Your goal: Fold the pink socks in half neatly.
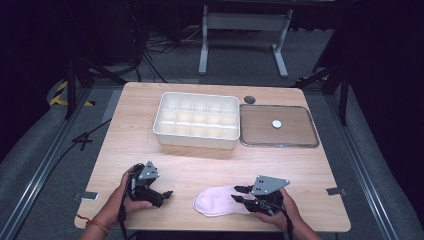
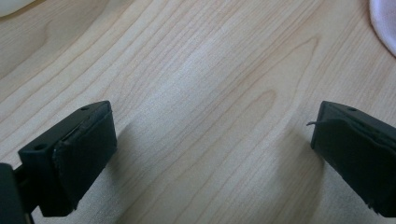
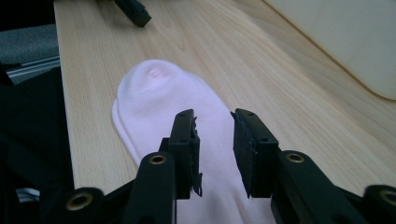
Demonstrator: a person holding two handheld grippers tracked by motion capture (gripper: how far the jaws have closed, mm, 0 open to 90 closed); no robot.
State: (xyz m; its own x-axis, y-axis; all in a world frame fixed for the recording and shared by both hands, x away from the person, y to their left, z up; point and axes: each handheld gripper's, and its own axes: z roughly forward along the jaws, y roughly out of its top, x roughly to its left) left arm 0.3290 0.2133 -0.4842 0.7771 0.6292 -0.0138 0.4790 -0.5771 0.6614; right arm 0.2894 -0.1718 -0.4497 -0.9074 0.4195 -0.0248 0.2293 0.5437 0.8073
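Straddling the soft, light pink sock (image 3: 159,100), right gripper (image 3: 213,140) stands narrowly apart; pinch its six-o'clock cuff end.

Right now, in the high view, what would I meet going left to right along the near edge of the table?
Left claw → pink sock → right claw, its jaws over the sock's end.
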